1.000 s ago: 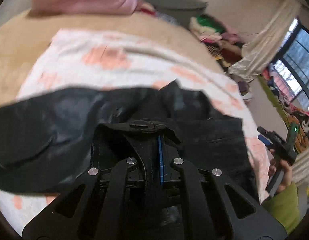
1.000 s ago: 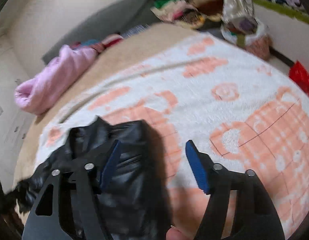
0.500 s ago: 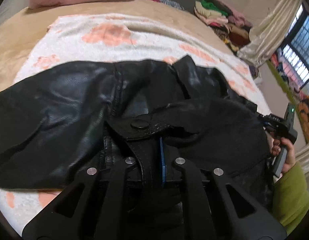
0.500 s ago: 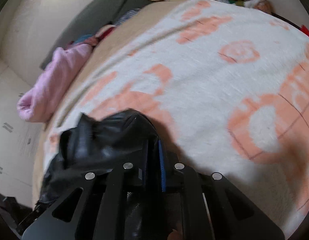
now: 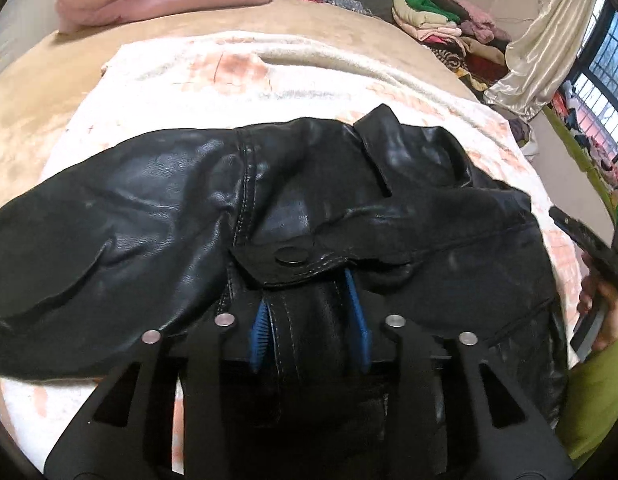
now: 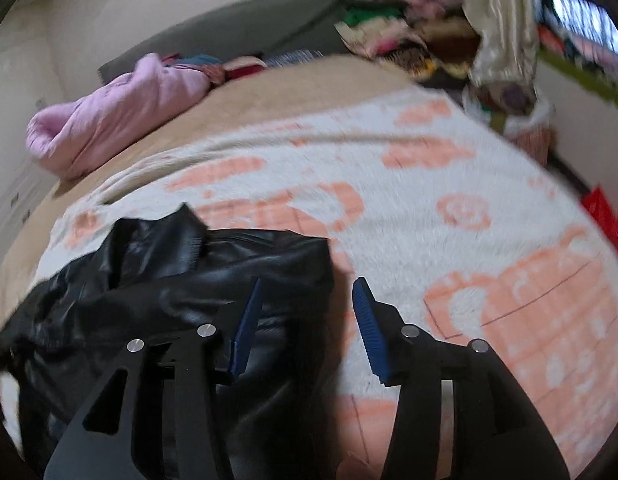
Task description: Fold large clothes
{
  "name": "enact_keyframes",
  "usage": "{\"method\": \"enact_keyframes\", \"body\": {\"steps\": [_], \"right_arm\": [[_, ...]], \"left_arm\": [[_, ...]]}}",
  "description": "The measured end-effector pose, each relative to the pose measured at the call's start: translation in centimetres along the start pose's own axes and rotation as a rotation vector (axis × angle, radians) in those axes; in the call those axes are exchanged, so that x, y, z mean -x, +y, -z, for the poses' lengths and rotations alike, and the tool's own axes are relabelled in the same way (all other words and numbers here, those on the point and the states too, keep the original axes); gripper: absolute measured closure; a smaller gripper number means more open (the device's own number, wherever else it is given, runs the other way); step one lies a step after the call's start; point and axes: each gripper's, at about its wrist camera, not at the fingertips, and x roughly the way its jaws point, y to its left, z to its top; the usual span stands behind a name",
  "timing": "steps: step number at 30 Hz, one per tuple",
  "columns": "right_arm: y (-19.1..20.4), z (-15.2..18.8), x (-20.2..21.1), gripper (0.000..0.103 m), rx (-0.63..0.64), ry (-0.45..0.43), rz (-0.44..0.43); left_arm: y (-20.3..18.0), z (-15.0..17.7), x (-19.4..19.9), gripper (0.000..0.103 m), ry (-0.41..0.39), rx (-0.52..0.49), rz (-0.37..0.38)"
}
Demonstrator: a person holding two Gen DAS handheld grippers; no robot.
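Opening both grippers, left gripper [image 5: 309, 316], right gripper [image 6: 307, 322], over black jacket [image 5: 169, 216]

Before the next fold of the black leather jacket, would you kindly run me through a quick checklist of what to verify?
1. Left tool letting go: jaws opening, a strip of the black leather jacket between the pads, no visible pinch: ok.
2. Right tool free: jaws opening, jacket's edge below the gap, nothing gripped: ok.
3. Jacket lies fully on the patterned blanket: ok.
4. Left sleeve flat: it spreads out unfolded to the side: not ok.
5. Collar flat: one flap sticks up: not ok.
6. Underside smooth: cannot tell.
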Motion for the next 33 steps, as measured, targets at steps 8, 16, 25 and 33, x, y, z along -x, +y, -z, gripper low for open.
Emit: {"method": "enact_keyframes", "body": {"steps": [8, 16, 25, 33], "right_arm": [[3.7, 3.5, 4.1, 0.057, 0.102, -0.018, -0.085], [6.4, 6.0, 5.7, 0.057, 0.151, -0.013, -0.103], [8.6, 6.8, 4.9, 0.049, 0.231, 0.028, -0.135], [8.0, 8.0, 1.8, 0.045, 0.213, 0.175, -0.050]], "left_arm": [[1.2, -0.8, 4.9, 0.061, -0.142, 0.020, -0.042], [-3.2, 0.5, 4.8, 0.062, -0.149, -0.102, -0.039], [-3.6, 2.7, 0.2, 0.056, 0.018, -0.104, -0.119], [-1.9, 3.7, -1.5, 0.049, 0.068, -0.039, -0.126]]}}
